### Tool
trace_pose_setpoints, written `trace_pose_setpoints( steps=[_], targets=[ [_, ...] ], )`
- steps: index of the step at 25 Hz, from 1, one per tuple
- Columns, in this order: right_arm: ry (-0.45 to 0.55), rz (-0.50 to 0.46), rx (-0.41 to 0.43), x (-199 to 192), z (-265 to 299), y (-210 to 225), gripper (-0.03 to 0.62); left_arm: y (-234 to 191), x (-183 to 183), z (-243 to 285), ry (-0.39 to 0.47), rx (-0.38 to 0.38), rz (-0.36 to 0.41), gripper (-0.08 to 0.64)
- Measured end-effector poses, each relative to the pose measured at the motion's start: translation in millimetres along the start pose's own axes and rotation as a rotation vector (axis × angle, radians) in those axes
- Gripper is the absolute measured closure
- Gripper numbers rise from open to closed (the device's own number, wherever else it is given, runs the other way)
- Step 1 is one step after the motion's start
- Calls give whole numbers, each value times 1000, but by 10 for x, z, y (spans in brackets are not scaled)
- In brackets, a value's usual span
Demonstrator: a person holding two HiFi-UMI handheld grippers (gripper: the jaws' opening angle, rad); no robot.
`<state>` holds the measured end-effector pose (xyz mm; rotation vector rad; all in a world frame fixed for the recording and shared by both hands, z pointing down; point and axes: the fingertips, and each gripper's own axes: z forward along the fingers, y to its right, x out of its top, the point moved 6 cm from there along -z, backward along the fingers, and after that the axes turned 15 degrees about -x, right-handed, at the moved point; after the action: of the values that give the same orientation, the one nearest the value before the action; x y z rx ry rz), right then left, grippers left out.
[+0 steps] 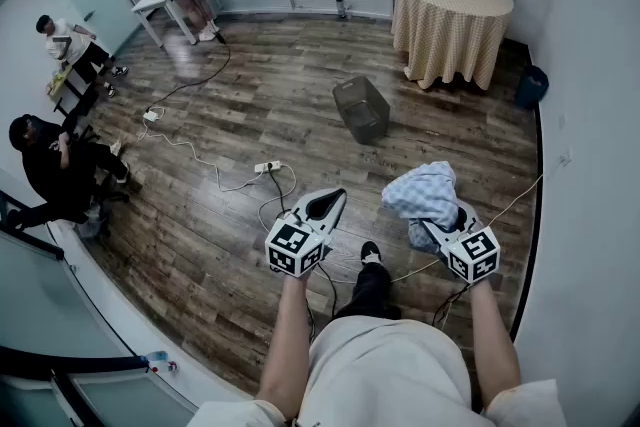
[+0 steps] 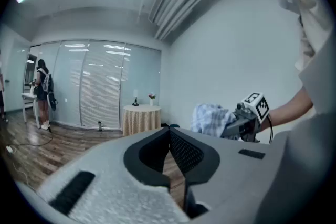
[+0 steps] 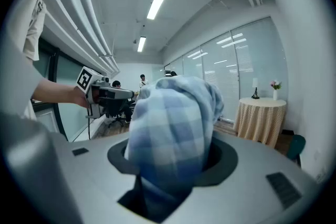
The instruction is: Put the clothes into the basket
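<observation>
left gripper [image 1: 322,207] clenched, empty. basket [image 1: 362,109] on the floor [image 1: 250,45], well ahead. right gripper [image 1: 440,215] grasps the blue checked cloth [image 1: 420,189], bunched high. i judge: carry it right over the rim, then release, so no tail hangs out.

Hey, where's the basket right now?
In the head view, the basket stands on the wood floor near the middle of the picture, just below and left of the round table.
</observation>
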<state>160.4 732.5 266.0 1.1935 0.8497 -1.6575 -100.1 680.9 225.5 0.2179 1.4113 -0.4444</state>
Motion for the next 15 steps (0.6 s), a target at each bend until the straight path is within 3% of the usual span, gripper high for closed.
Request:
trace_pose_setpoints(
  steps=[6,15],
  targets=[
    [10,27,8,-65,65,-1,370,-61,2,93,-35,-24,17,548],
    [46,42,0,89,119,96,370,-155,131,98,13,19,-1,548]
  ],
)
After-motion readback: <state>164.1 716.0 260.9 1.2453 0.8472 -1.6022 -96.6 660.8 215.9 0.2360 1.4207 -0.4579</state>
